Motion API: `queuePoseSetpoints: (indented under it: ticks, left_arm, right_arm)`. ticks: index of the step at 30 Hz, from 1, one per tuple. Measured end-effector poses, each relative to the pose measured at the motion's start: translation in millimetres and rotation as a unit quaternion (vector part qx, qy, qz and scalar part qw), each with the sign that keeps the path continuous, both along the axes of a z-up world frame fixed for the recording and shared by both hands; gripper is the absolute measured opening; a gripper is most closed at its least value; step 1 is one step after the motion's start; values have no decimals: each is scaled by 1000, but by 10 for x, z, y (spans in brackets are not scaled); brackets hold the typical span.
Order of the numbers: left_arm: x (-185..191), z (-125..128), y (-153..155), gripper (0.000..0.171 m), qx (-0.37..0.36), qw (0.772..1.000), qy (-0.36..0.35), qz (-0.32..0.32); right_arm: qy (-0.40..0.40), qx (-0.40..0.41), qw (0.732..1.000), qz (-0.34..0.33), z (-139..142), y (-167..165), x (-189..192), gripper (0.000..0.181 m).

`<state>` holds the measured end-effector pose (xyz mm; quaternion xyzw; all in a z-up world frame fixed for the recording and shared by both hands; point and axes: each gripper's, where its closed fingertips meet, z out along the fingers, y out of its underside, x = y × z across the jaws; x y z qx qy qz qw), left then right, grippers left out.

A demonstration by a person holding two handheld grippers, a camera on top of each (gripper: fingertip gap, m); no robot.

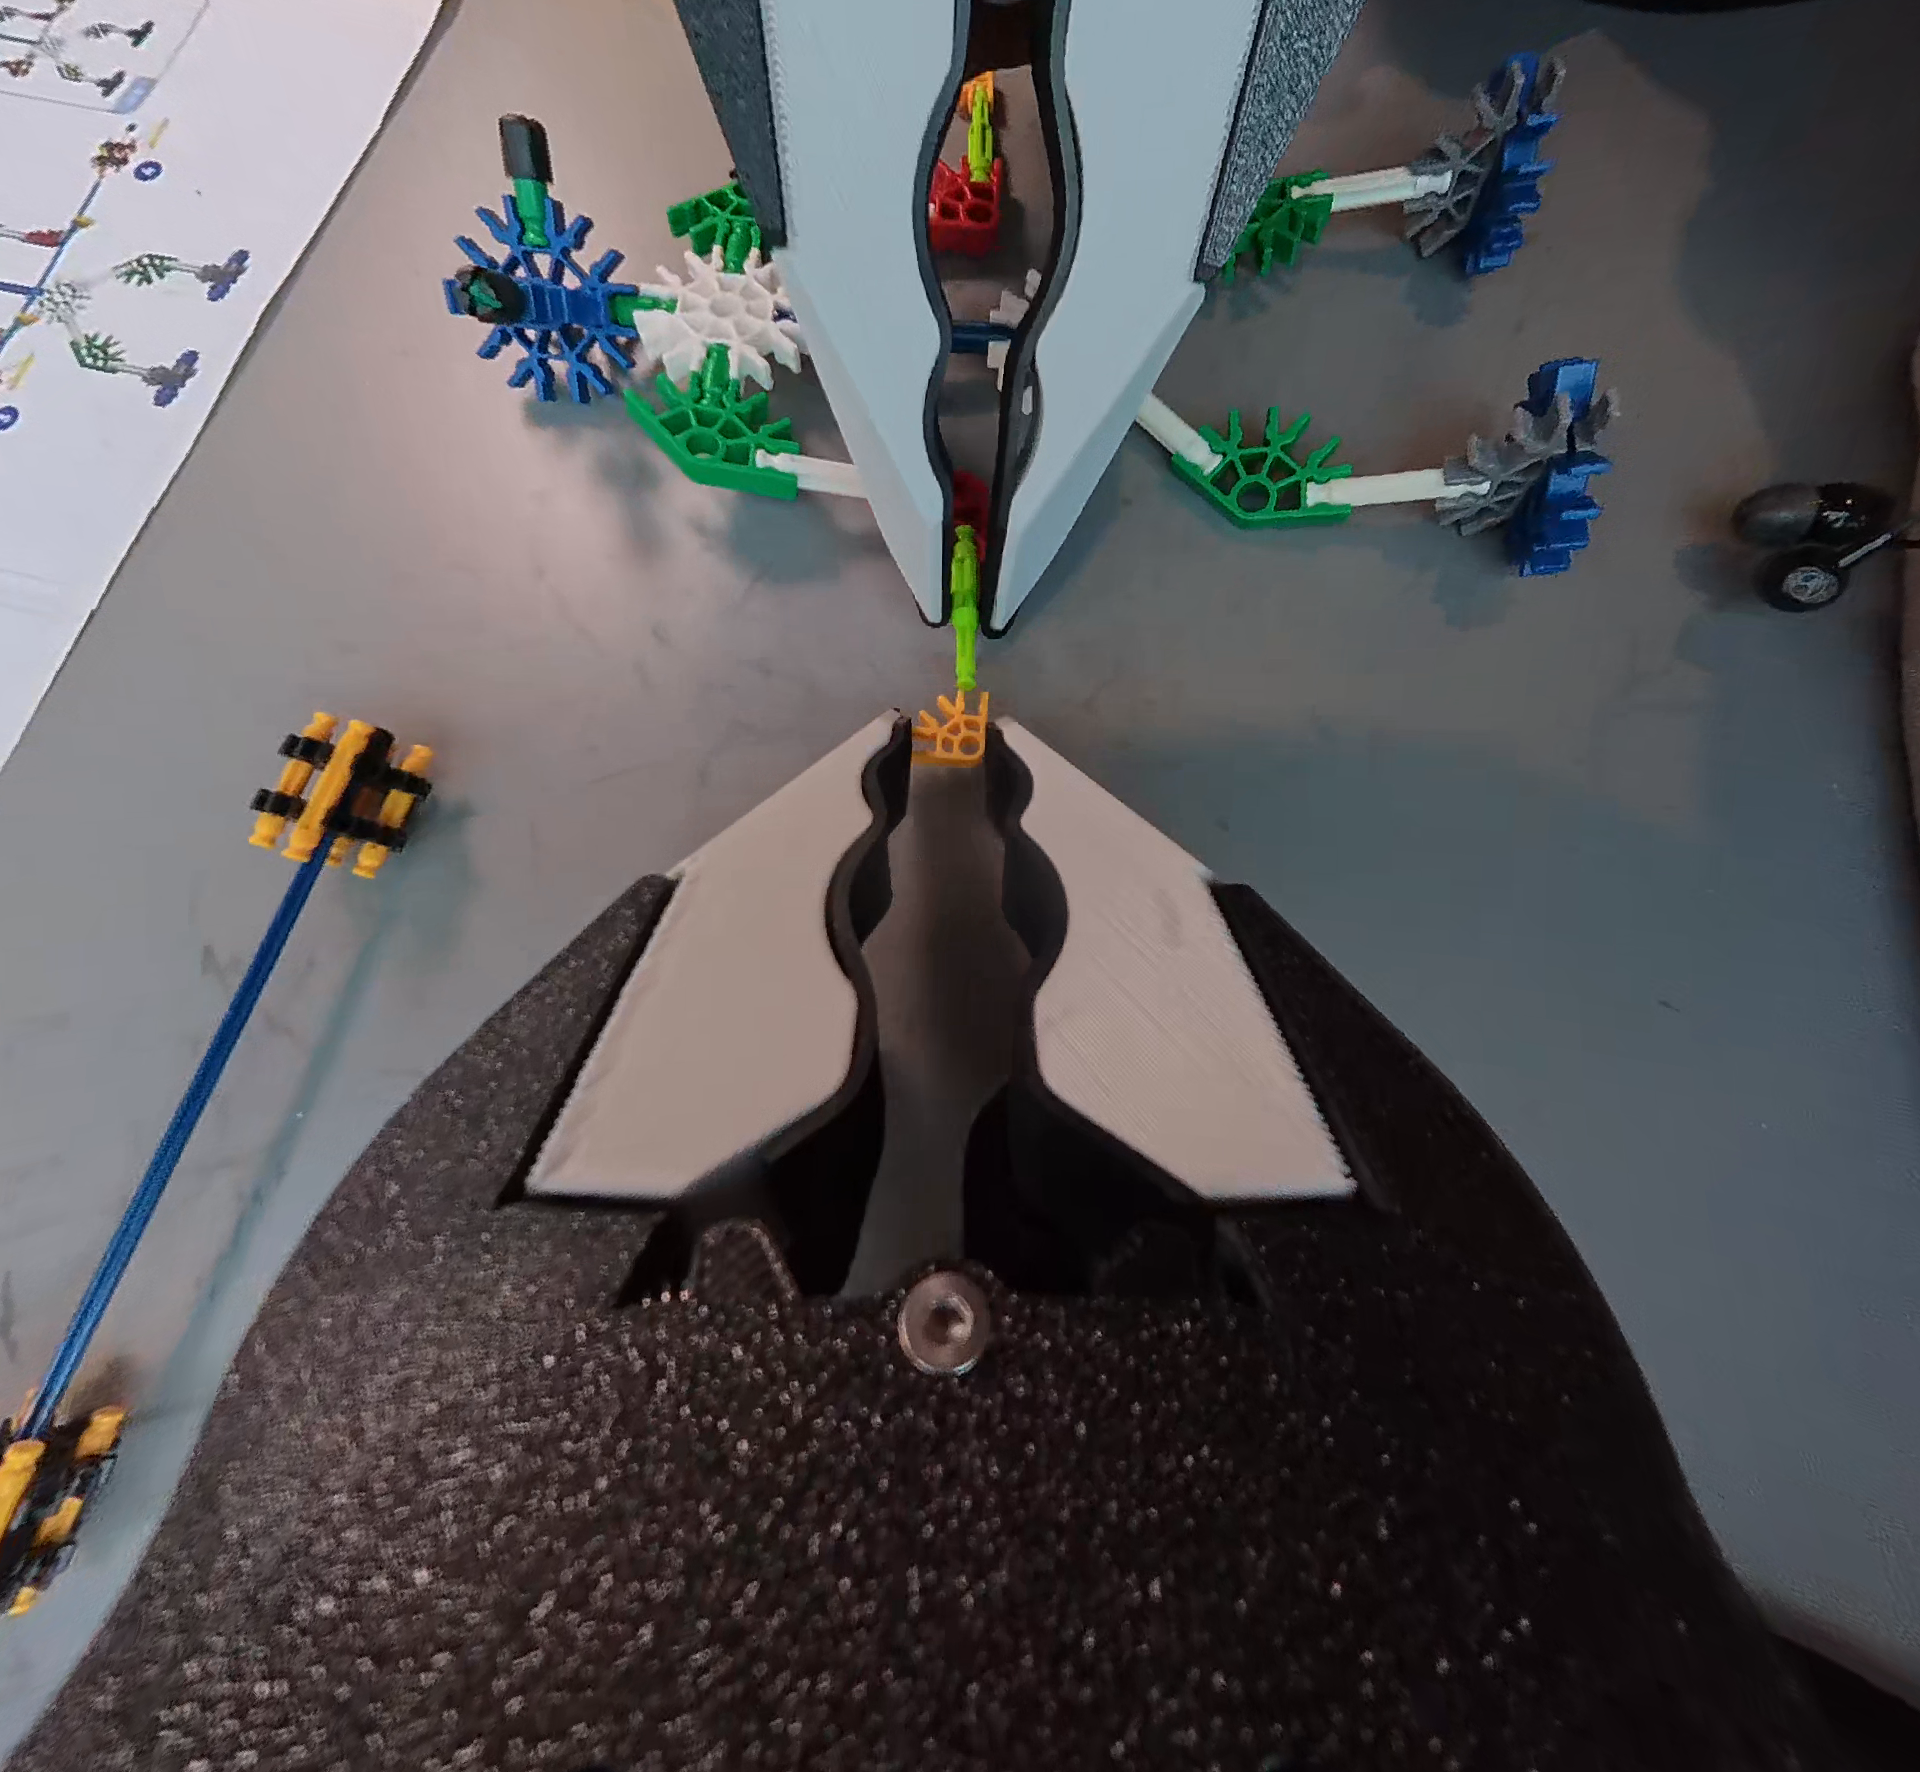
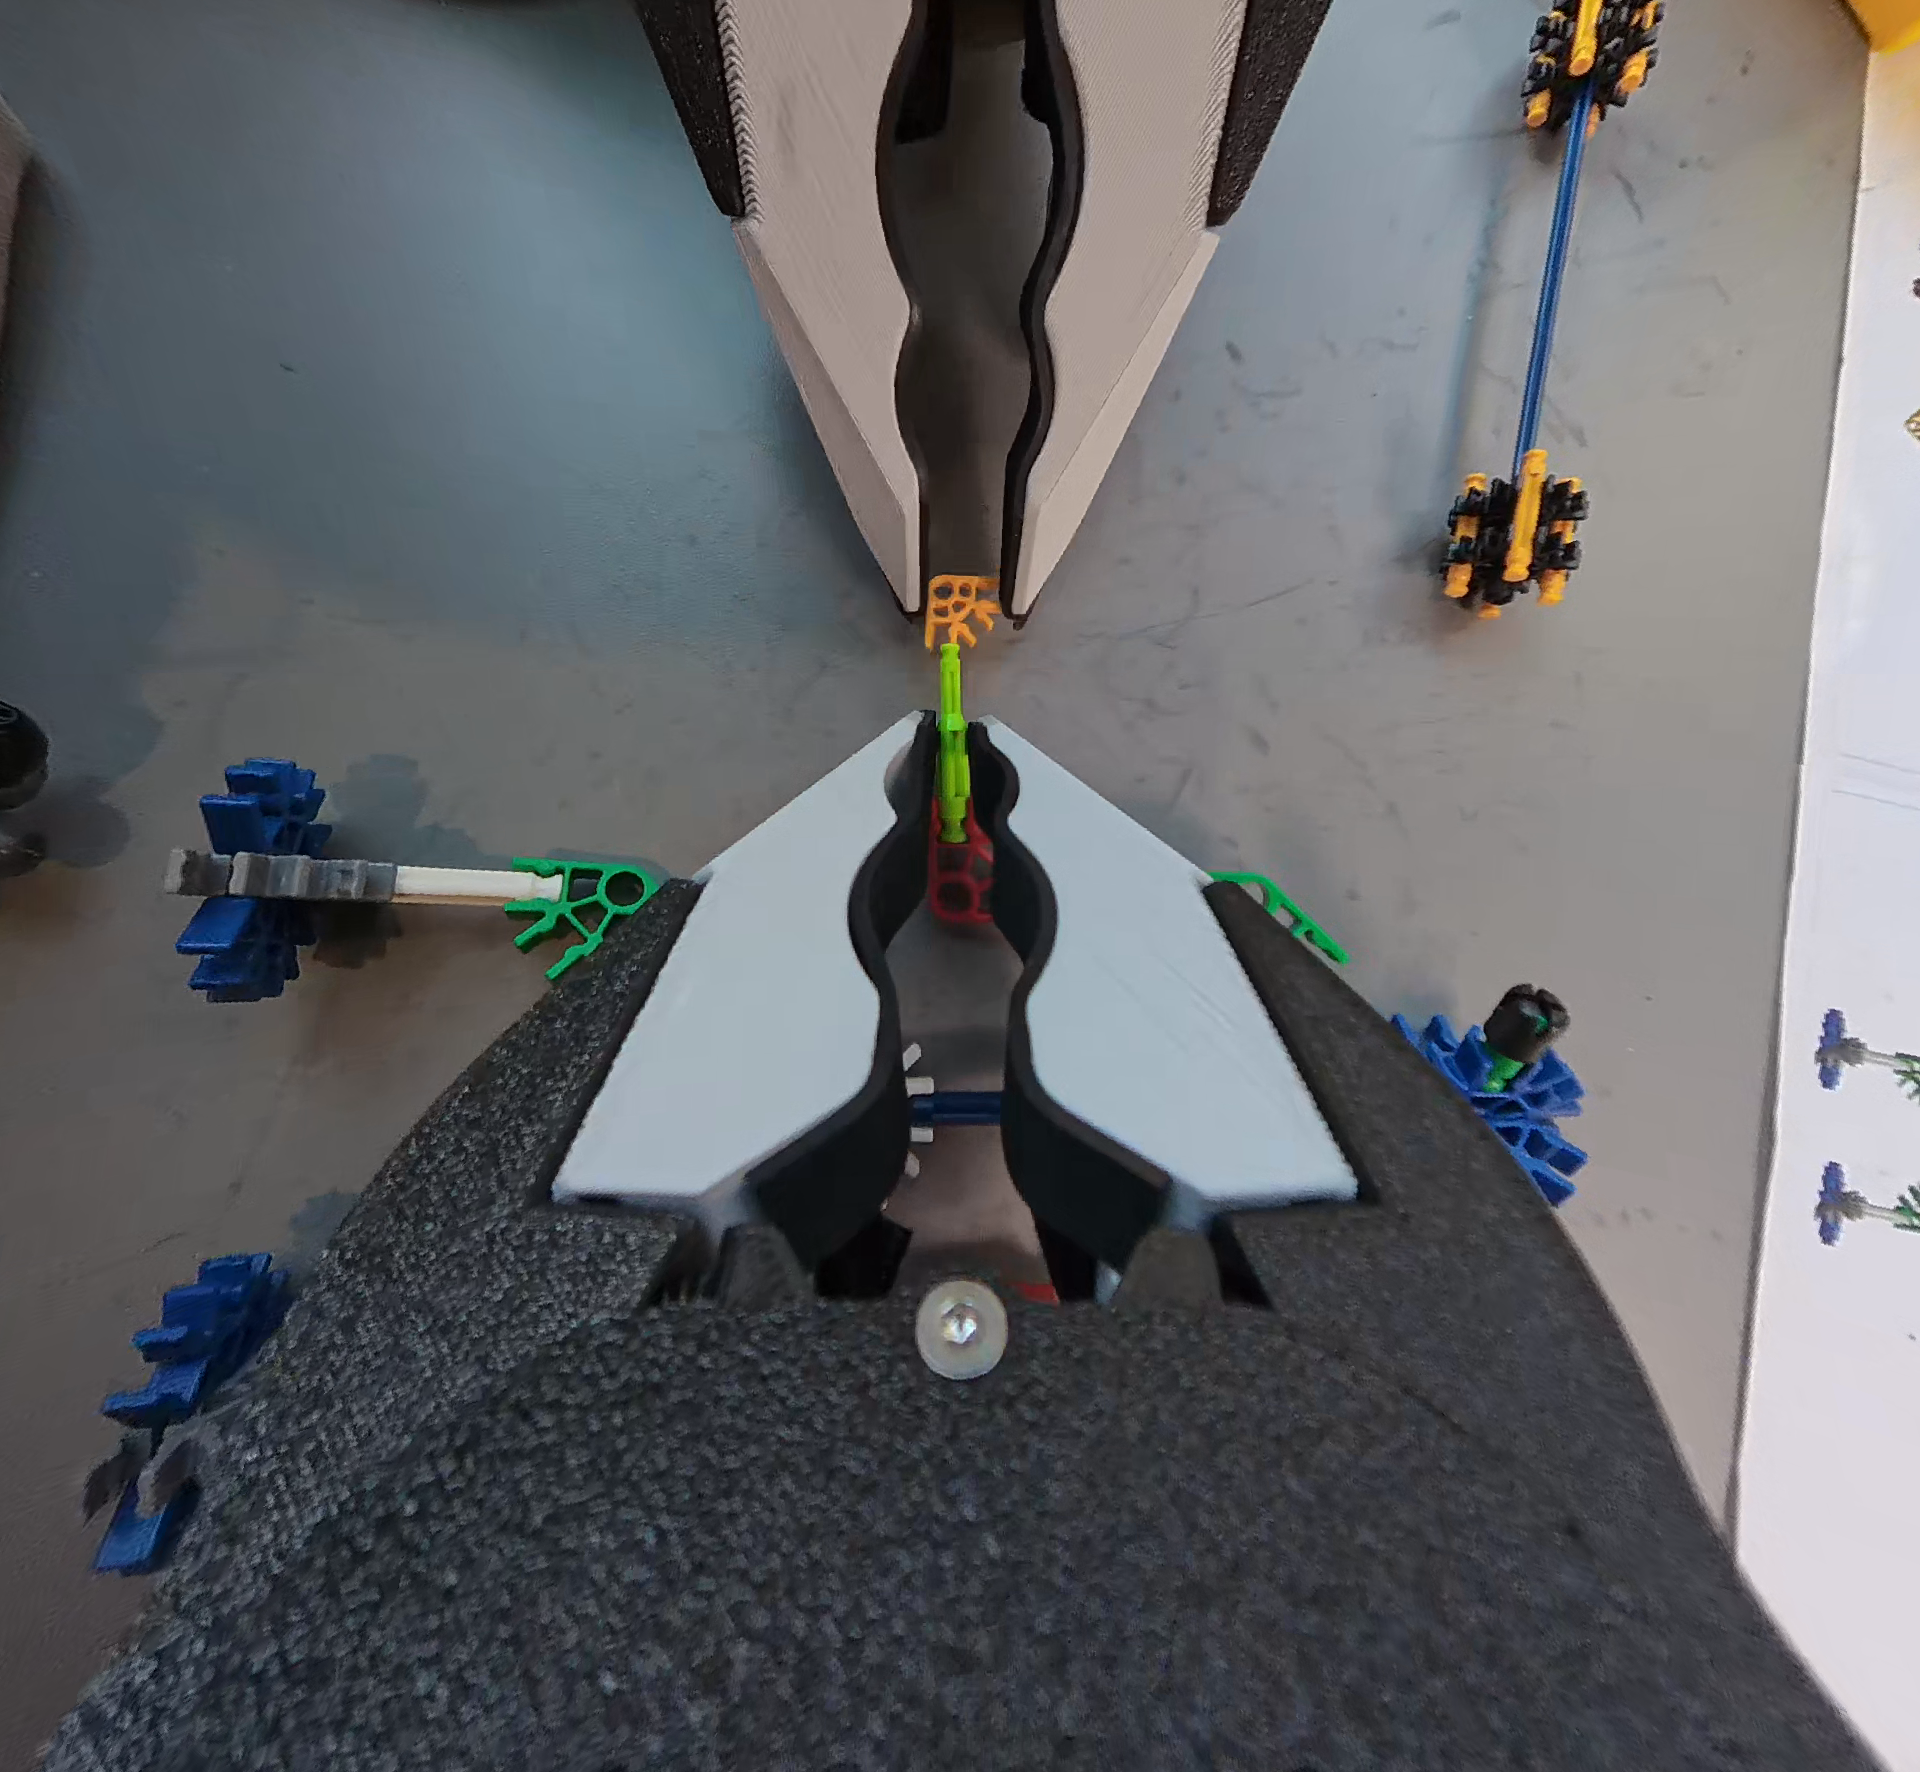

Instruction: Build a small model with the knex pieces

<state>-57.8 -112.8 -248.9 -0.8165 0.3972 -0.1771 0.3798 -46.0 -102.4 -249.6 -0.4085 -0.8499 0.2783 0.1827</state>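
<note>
Over the grey table (image 1: 520,579), tip to tip: left gripper (image 1: 949,735) jaws nearly closed, pinching an orange connector (image 1: 951,735); right gripper (image 2: 954,720) jaws closed on a lime rod (image 2: 951,735) plugged into a red connector (image 2: 961,875). Rod tip sits just at the orange slot. Risk: slight misalignment, rod skids or connector twists out of that tip-only pinch

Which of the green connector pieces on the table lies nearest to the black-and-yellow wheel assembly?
The flat green connector below the white snowflake piece, on that assembly's side; the other green connectors sit farther away.
</note>
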Motion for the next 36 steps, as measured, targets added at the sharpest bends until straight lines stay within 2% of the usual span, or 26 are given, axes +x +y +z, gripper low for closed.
queuePoseSetpoints:
  ticks: [15,19,23,36]
  left_arm:
    - [42,-58,13,14,-11,1000,6,9]
    - [43,-58,14,14,-12,1000,5,10]
    - [43,-59,13,14,-12,1000,4,11]
    - [42,-61,12,14,-17,1000,-4,15]
  right_arm:
    - [-4,0,1000,-4,-8,-29,-19,9]
    - [10,-23,1000,-5,96,-86,-56,0]
    - [-7,-10,1000,-12,1,-83,-63,0]
    - [-93,31,995,-28,-64,-105,-51,1]
